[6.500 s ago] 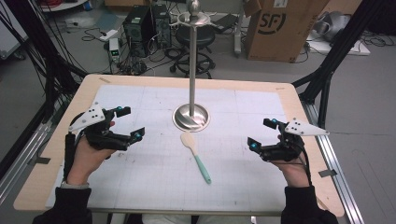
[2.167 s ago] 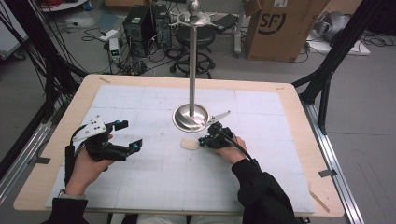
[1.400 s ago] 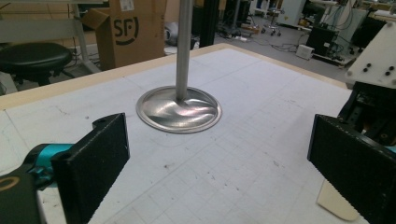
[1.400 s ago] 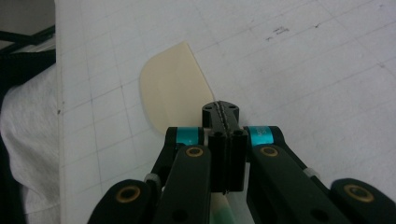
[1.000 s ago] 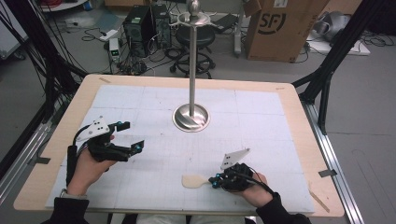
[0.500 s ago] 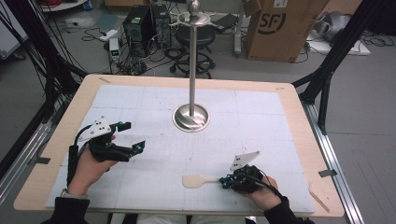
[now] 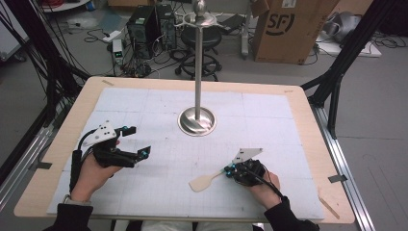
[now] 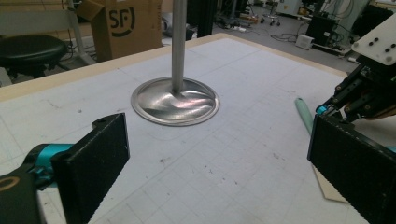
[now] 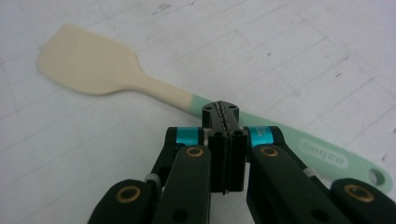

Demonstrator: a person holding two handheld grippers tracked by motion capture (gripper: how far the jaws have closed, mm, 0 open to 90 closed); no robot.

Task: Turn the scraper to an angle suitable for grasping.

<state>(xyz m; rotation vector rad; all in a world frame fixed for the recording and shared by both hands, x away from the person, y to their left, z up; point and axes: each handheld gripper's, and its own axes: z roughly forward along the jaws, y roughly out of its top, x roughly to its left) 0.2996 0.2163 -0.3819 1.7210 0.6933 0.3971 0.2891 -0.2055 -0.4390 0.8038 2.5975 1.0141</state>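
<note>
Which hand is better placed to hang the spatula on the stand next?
Right, probably. The right gripper is shut on the spatula at its green handle, with the stand ahead of it. The left gripper is open, away from the spatula.

The spatula (image 7: 206,182) lies flat on the white gridded mat near the table's front edge, cream blade pointing left in the high view. Its mint-green handle (image 9: 322,156) carries raised lettering and a hanging hole at the end.
</note>
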